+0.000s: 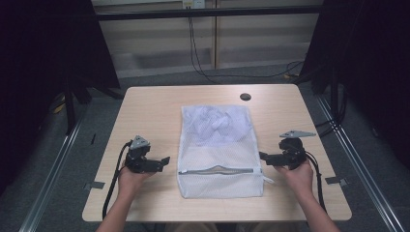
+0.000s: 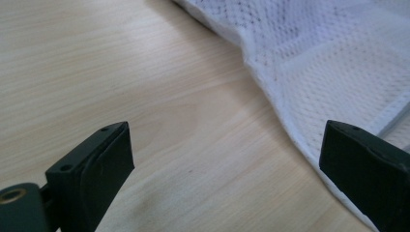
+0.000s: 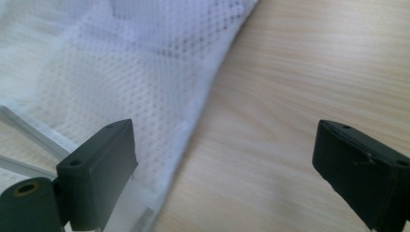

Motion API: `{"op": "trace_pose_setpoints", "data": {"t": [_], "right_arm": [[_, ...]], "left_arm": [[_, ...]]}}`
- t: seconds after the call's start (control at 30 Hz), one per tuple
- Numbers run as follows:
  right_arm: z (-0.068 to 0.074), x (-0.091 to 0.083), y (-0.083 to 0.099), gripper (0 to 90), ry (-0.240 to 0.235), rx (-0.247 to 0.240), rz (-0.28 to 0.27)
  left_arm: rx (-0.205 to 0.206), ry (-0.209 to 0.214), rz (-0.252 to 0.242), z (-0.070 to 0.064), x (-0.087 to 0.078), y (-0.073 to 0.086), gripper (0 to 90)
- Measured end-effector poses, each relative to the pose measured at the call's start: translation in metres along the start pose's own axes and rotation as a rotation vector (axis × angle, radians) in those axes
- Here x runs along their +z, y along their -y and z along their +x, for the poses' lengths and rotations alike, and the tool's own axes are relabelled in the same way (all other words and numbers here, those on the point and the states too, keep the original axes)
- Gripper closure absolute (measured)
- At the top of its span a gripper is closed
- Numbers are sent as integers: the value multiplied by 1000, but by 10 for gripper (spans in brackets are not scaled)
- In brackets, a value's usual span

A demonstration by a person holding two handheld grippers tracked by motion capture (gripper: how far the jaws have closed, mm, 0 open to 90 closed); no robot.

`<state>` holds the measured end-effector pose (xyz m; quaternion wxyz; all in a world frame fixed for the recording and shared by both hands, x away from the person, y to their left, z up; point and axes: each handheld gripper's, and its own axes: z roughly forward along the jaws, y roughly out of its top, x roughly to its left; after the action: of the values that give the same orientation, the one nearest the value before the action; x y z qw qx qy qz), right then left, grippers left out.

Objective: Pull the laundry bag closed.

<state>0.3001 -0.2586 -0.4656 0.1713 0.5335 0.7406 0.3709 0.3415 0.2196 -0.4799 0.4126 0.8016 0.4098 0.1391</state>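
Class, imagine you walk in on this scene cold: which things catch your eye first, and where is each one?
First, the white mesh laundry bag lying flat in the middle of the wooden table, its zipper near the person's edge gaping slightly, with something pale bunched inside at the far end. Next, the two black grippers flanking it: the left gripper and the right gripper, each with jaws spread, pointing inward at the bag's sides.

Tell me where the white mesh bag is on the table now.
In the high view, the white mesh bag lies flat at the middle of the table, between the left tongs and right tongs, zipper end nearest the person.
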Motion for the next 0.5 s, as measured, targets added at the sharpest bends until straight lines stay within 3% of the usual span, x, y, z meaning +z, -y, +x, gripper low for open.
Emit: {"op": "trace_pose_setpoints", "data": {"t": [0.13, 0.23, 0.37, 0.5], "right_arm": [[11, -2, -5, 94, -14, -13, 6], [29, -1, -10, 119, -43, -38, 26], [44, 1, -14, 124, -68, -62, 27], [53, 5, -17, 117, -85, -56, 28]], "left_arm": [[-3, 22, -1, -3, -5, -3, 62], [27, 32, 9, -5, -9, -4, 57], [16, 50, -5, -4, -14, -5, 57], [10, 59, 2, -5, -14, -5, 59]]}}
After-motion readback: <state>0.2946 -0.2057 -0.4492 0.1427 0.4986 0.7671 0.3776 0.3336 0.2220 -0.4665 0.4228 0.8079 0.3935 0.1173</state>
